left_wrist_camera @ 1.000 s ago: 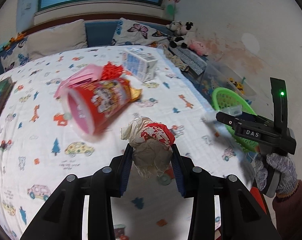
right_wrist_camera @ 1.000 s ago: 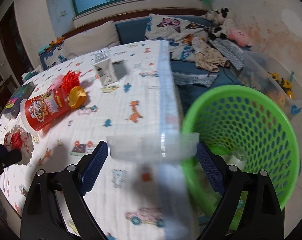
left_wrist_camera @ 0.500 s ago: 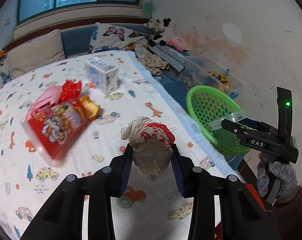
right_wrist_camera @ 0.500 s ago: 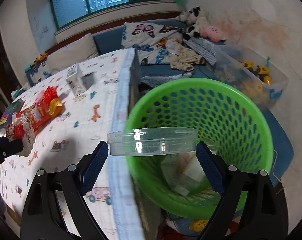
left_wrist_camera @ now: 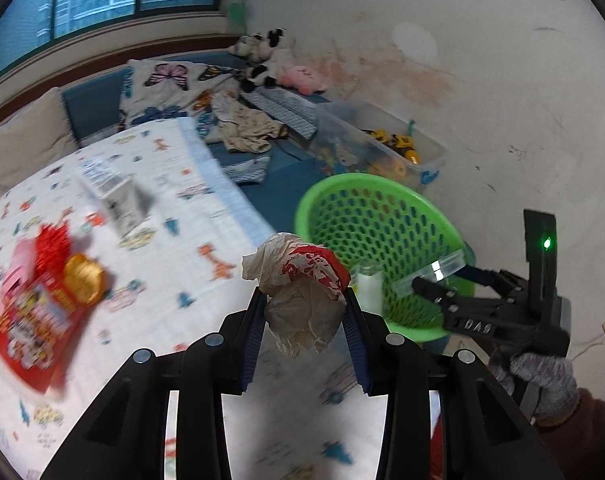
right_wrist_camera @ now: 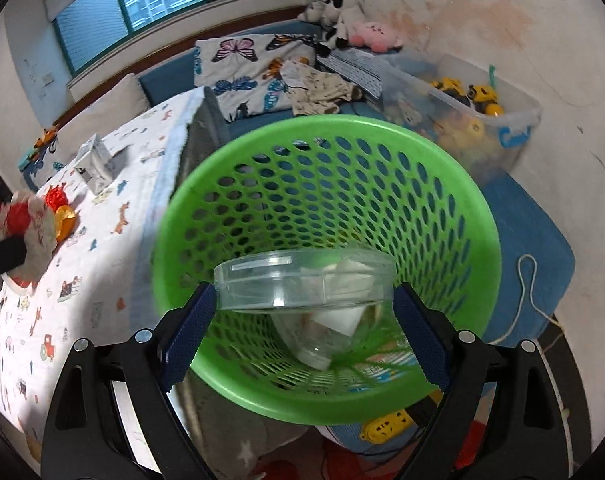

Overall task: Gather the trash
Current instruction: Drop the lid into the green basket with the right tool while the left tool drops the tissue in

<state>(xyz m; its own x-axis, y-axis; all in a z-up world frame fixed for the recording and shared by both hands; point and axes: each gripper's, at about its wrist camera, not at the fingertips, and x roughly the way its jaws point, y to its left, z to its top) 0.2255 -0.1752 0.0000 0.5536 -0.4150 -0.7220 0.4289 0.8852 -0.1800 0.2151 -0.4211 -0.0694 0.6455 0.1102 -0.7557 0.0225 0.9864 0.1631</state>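
Observation:
My left gripper [left_wrist_camera: 304,300] is shut on a crumpled white-and-red paper wrapper [left_wrist_camera: 302,292], held above the bed's right edge. My right gripper [right_wrist_camera: 304,292] is shut on a clear round plastic lid [right_wrist_camera: 302,280], which hangs over the open mouth of the green perforated basket [right_wrist_camera: 442,184]. Paper and plastic scraps [right_wrist_camera: 334,320] lie in the basket's bottom. The left wrist view shows the same basket [left_wrist_camera: 382,208] to the right of the bed, with the right gripper [left_wrist_camera: 434,280] and the lid [left_wrist_camera: 438,270] over its near rim. On the bed lie a red snack tub [left_wrist_camera: 34,320] and a white carton [left_wrist_camera: 114,192].
A clear bin of toy vehicles [right_wrist_camera: 474,116] stands against the wall behind the basket. Soft toys [right_wrist_camera: 342,20] and clothes [right_wrist_camera: 318,88] lie on the blue bench. A yellow power strip [right_wrist_camera: 386,428] and a white cord [right_wrist_camera: 526,292] lie on the floor by the basket.
Both grippers have moved right from over the bed toward the basket. The clear lid went from the bed's edge to above the basket's mouth. The wrapper stays gripped.

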